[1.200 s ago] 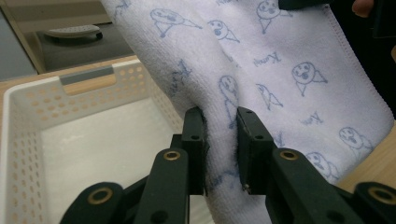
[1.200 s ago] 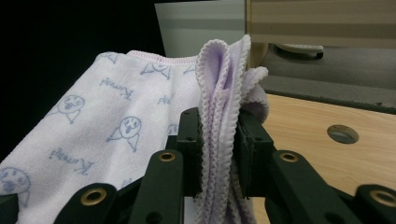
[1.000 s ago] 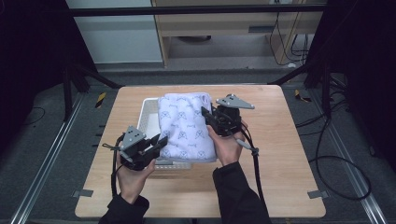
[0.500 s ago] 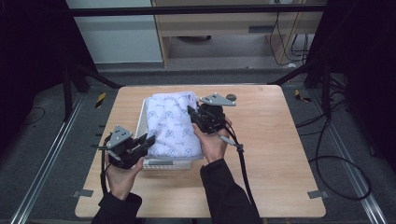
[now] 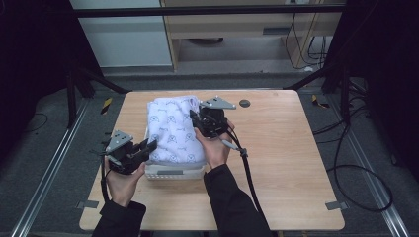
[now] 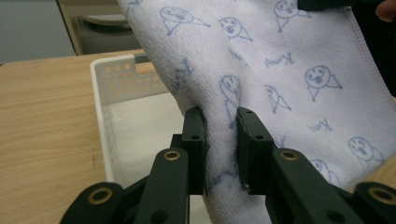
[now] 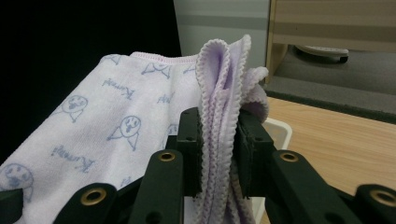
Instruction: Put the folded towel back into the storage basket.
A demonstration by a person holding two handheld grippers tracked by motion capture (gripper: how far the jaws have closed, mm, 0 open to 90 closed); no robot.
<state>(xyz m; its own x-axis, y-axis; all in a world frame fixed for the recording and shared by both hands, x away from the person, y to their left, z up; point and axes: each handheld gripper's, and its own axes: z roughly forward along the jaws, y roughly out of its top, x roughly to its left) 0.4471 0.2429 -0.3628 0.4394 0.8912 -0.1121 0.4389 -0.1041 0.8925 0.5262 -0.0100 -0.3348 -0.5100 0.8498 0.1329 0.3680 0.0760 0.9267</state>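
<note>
Over the white basket [image 5: 174, 171] on the table [image 5: 286, 148]: folded towel [image 5: 173, 129] held stretched between both grippers, left gripper [image 5: 140, 150] and right gripper [image 5: 196, 120] each clamped tight on an edge. Probably mid-placement; next, lowering evenly inside the basket walls, then letting go. Nearby only trailing cable [image 5: 247, 168], no obstruction.

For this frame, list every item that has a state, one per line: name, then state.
towel: folded, held over the basket, clamped at two edges.
left gripper: shut on the towel's near edge.
right gripper: shut on bunched layers of the towel's hem.
white basket: upright on the table, the part of its floor in view bare.
table: wooden, carrying the basket.
</note>
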